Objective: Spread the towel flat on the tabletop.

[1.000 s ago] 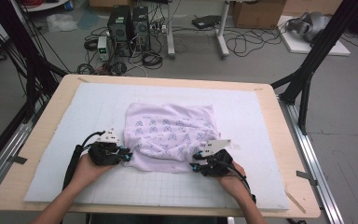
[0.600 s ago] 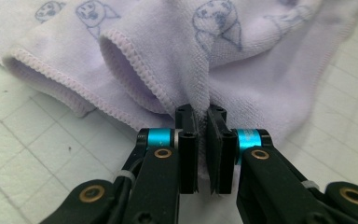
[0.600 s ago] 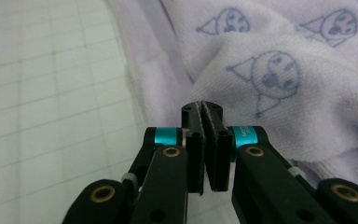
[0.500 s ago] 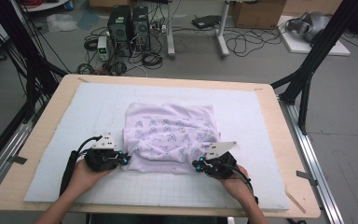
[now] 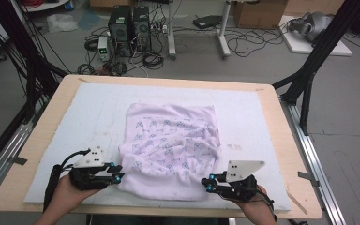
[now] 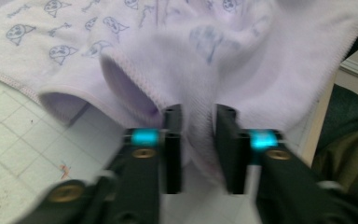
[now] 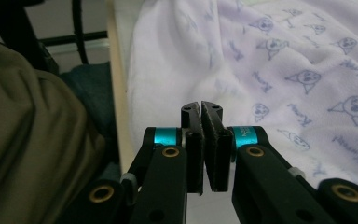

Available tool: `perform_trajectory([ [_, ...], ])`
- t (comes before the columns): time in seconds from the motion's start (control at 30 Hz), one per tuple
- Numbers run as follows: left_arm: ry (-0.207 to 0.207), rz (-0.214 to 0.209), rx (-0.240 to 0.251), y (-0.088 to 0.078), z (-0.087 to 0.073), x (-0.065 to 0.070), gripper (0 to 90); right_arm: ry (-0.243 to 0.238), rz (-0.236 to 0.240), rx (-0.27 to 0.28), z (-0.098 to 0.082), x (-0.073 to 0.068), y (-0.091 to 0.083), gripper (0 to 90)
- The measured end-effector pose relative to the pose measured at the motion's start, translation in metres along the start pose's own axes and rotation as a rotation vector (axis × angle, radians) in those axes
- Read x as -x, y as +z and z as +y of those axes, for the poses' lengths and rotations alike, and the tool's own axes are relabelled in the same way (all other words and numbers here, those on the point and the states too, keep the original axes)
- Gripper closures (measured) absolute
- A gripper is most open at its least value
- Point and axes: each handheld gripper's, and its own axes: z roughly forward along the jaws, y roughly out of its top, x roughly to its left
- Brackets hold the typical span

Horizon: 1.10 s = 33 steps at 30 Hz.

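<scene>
So, biggest thing first: a wooden table (image 5: 283, 140) with a white gridded mat (image 5: 98, 101) on top, and everything else sits relative to that mat. Spread around the mat's middle, reaching down to its near edge, is a pale lilac garment (image 5: 171, 145) printed with little cartoon faces. It looks like a small top folded roughly square, wrinkled, with an open cuff or sleeve end (image 6: 126, 88) showing in the left gripper view.

How it'll handle, I'd guess: light, totally floppy, a bit fuzzy so not slippery. It won't hold a shape, so a pinch in the middle just bunches it. Best bet is grabbing hemmed edges or corners on the near side of the mat, one per gripper, so the fold lifts evenly.

The left gripper (image 5: 115, 176) sits at the garment's near-left corner. Its jaws have just been opening and now stand a little apart, with a fold of the fabric running up between them; I can't tell whether the pads really press on it.

The right gripper (image 5: 209, 183) is at the mat's near edge, just off the garment's near-right corner. Its jaws are pressed together with nothing in them, and the cloth lies beyond the tips in the right gripper view.
</scene>
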Motion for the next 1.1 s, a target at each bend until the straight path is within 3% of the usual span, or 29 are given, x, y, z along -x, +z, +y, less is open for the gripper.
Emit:
perform_trajectory([
  [0.13,-0.015,0.024,0.017,0.002,0.001,-0.008,52.4,0.011,-0.048,-0.01,-0.001,0.01,0.003,72.7],
  [0.27,0.007,0.013,0.0,0.015,0.004,-0.016,53.1,0.001,-0.067,-0.094,-0.005,0.029,0.023,64.8],
  [0.4,0.037,-0.036,-0.057,0.041,0.004,-0.022,55.2,0.051,-0.071,-0.151,-0.019,0.049,0.042,53.0],
  [0.47,0.044,-0.065,-0.085,0.053,0.003,-0.026,55.2,0.066,-0.07,-0.18,-0.024,0.054,0.048,54.5],
  [0.53,0.043,-0.086,-0.082,0.06,0.002,-0.029,60.6,0.074,-0.044,-0.215,-0.03,0.056,0.053,60.1],
  [0.67,0.048,-0.106,-0.083,0.059,0.003,-0.031,74.5,0.088,-0.01,-0.179,-0.034,0.059,0.052,79.0],
  [0.73,0.059,-0.11,-0.092,0.054,0.002,-0.031,77.1,0.097,0.02,-0.176,-0.035,0.059,0.052,85.0],
  [0.87,0.072,-0.126,-0.09,0.038,-0.002,-0.028,79.3,0.066,0.063,-0.186,-0.03,0.045,0.047,86.4],
  [0.97,0.094,-0.172,-0.077,0.021,-0.01,-0.025,79.0,0.038,0.084,-0.165,-0.026,0.031,0.04,86.5],
  [1.03,0.086,-0.171,-0.066,0.011,-0.015,-0.023,71.4,0.019,0.098,-0.146,-0.021,0.019,0.031,85.8],
  [1.1,0.082,-0.154,-0.055,0.003,-0.018,-0.025,62.2,0.011,0.101,-0.115,-0.017,0.014,0.023,79.5],
])
